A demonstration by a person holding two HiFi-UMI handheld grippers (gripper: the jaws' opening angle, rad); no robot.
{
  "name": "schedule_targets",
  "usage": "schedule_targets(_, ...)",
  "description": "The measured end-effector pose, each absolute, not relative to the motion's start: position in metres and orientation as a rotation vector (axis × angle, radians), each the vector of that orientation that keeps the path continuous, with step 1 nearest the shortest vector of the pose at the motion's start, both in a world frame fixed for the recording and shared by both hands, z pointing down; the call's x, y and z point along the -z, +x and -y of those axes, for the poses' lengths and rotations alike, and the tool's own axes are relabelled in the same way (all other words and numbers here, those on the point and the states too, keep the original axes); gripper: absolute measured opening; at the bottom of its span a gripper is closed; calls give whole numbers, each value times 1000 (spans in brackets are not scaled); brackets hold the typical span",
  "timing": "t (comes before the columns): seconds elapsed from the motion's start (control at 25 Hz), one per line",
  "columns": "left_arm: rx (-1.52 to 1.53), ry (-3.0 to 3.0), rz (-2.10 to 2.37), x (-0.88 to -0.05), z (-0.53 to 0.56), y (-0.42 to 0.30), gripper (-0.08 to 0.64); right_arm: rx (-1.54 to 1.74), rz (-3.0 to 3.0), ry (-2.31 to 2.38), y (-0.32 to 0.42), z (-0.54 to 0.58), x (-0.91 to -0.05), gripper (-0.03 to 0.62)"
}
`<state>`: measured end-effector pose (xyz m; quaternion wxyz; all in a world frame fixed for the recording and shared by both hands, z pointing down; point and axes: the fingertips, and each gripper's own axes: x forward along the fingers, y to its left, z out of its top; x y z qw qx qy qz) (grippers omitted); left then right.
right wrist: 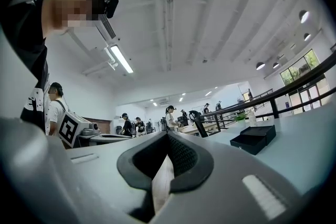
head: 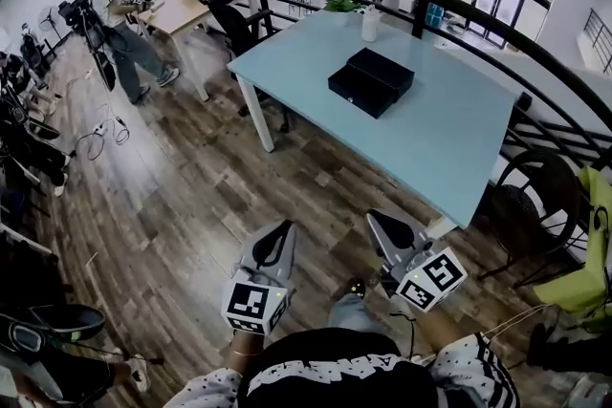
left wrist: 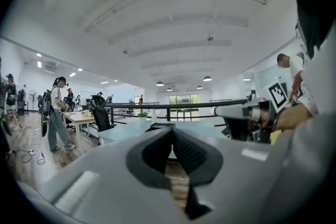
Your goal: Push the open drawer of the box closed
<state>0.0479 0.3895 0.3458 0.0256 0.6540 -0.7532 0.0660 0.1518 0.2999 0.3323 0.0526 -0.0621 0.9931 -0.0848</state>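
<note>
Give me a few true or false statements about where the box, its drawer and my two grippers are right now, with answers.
1. The black box sits on the light blue table. True.
2. Its drawer is fully closed. False: it sticks out of the box.
3. The right gripper is pushing the drawer. False: it is held near the person's body, short of the table.
4. The left gripper and the right gripper are both shut and empty. True.
</note>
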Motion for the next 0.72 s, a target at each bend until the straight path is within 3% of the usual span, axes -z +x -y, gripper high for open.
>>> schedule_targets(0.72,-301,1887,2437,-323,-265,32,0,312,-2968,-86,137,-154,-329,3)
